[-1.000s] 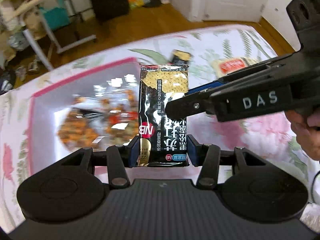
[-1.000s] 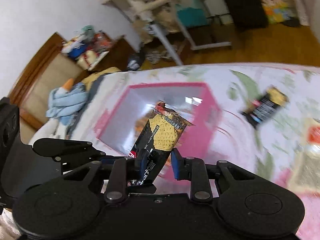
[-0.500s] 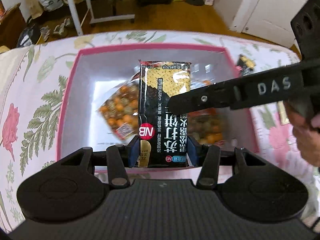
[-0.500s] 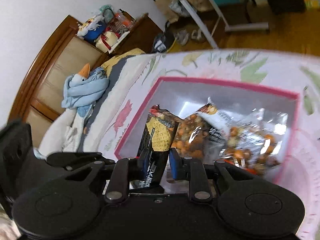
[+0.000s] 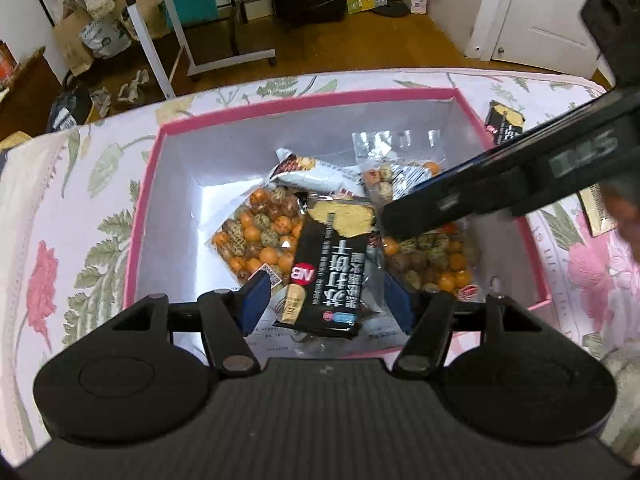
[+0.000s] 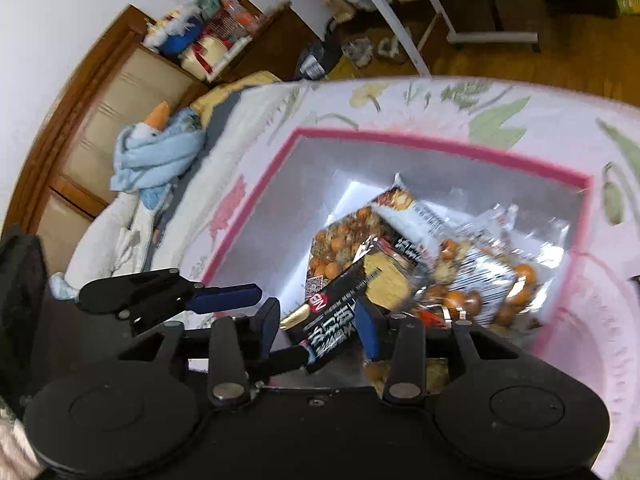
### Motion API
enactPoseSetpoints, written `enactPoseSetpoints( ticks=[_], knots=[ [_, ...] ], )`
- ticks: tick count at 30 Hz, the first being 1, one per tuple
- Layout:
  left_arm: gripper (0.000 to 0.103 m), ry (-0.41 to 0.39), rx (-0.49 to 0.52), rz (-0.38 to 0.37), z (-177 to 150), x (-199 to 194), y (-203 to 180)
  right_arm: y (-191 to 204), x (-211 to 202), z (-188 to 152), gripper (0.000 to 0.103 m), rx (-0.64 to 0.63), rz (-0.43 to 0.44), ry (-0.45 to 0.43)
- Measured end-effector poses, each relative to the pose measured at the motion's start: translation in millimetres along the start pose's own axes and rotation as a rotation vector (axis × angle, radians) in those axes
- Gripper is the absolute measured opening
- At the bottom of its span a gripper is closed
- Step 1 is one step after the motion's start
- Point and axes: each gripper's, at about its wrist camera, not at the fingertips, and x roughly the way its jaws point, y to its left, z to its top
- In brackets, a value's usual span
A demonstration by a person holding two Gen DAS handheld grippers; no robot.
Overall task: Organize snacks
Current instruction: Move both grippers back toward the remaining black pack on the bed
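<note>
A pink-rimmed box (image 5: 144, 200) sits on the floral bedspread and holds clear bags of orange peanuts (image 5: 260, 240) and a white snack pack (image 5: 320, 172). My left gripper (image 5: 324, 300) is open above the box. A black cracker packet (image 5: 332, 276) lies loose and tilted between its fingers, on the bags. In the right wrist view my right gripper (image 6: 316, 324) is open too, with the same black packet (image 6: 340, 316) between its fingers over the box (image 6: 248, 240). The right gripper's arm (image 5: 500, 192) crosses the left wrist view.
Another black cracker packet (image 5: 504, 124) and a further packet (image 5: 596, 208) lie on the bedspread right of the box. A wooden headboard (image 6: 80, 128) and a blue-scarfed plush toy (image 6: 156, 148) are at the left. Furniture stands on the wooden floor beyond the bed.
Both grippers have opened and let go of the black cracker packet. It has dropped and tilted onto the peanut bags in the box. Both grippers are lower over the box.
</note>
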Motion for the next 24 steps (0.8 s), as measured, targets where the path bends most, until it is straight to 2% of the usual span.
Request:
enactPoseSetpoints(
  ticks=[4,9,11,16,19,22,24],
  knots=[
    [0.062,-0.024,0.003,-0.01,9,-21,-15,-8,-51,-8,0.052,-0.057,-0.077,-0.066],
    [0.06,-0.075,0.033,-0.045,23,-46,-49,-33,-108,-22,0.052,-0.057,-0.166,-0.151],
    [0.06,-0.108,0.059,-0.053,31,-53,-66,-44,-129,-24,0.052,-0.035,-0.185,-0.182],
    [0.059,-0.13,0.072,-0.092,51,-57,-110,-67,-167,-27,0.052,-0.005,-0.223,-0.248],
    [0.058,-0.131,0.048,-0.119,65,-47,-140,-86,-170,-28,0.052,-0.017,-0.226,-0.213],
    [0.058,-0.116,0.001,-0.166,78,-25,-166,-112,-162,-29,0.052,-0.039,-0.307,-0.153],
    [0.058,-0.093,-0.024,-0.182,85,-6,-181,-134,-161,-29,0.052,-0.034,-0.321,-0.136]
  ],
)
